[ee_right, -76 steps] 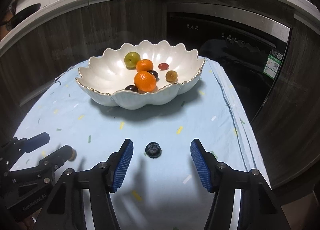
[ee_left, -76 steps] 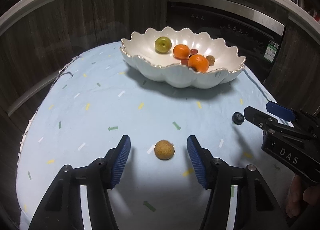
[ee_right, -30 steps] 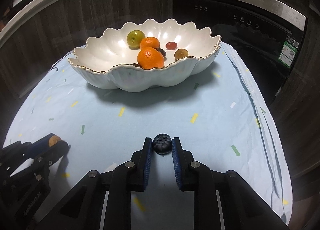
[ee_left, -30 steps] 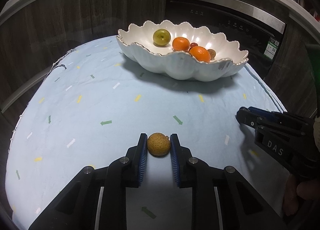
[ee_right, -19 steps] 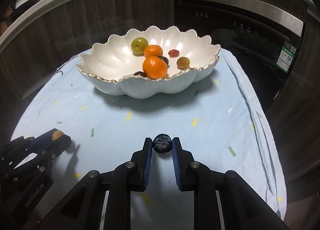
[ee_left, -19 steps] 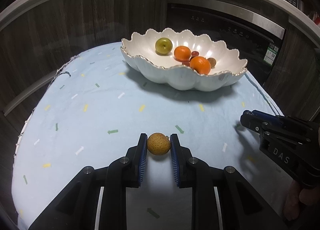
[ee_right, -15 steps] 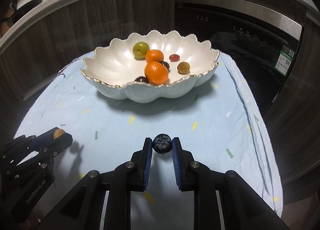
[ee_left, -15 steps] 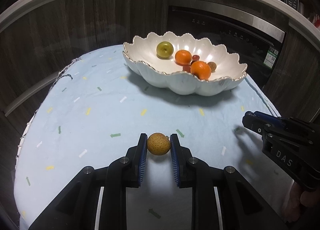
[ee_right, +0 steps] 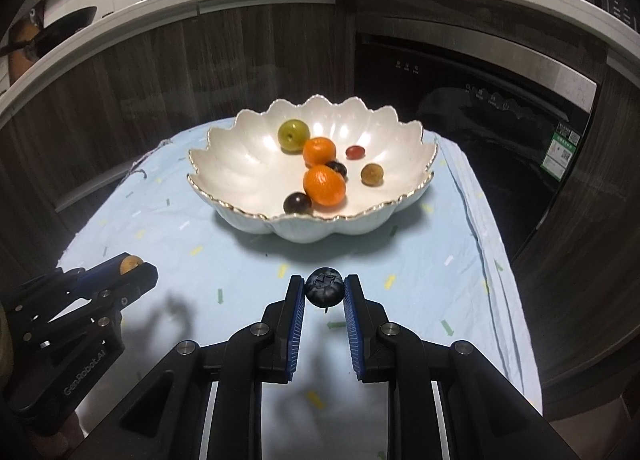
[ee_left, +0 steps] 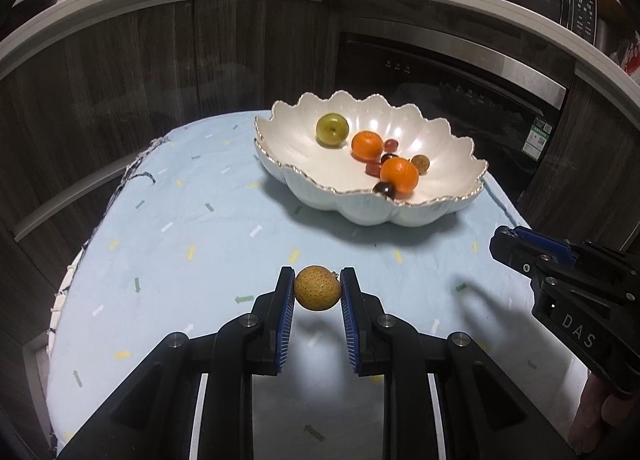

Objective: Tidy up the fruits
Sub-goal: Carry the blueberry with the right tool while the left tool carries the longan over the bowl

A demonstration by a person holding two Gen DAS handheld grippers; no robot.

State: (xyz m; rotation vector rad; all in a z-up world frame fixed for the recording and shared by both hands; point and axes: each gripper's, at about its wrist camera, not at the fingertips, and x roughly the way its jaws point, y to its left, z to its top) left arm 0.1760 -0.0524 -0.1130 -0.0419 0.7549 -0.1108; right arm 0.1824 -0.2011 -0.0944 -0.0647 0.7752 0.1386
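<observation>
The tablecloth (ee_left: 224, 220) is pale blue, scattered with small arrows in white, yellow and green. The scalloped bowl (ee_right: 248, 164) is glossy pearl white with a thin gold rim. In it lie two bright orange mandarins (ee_right: 324, 185), a yellow-green round fruit (ee_right: 293, 134), a red grape (ee_right: 355, 152), dark purple grapes (ee_right: 297, 202) and a brownish-gold one (ee_right: 372, 174). The longan (ee_left: 317, 288) is tan with fine brown speckles. The blueberry (ee_right: 324, 287) is dusky navy. Both grippers are black with ribbed blue pads (ee_left: 285, 320).
</observation>
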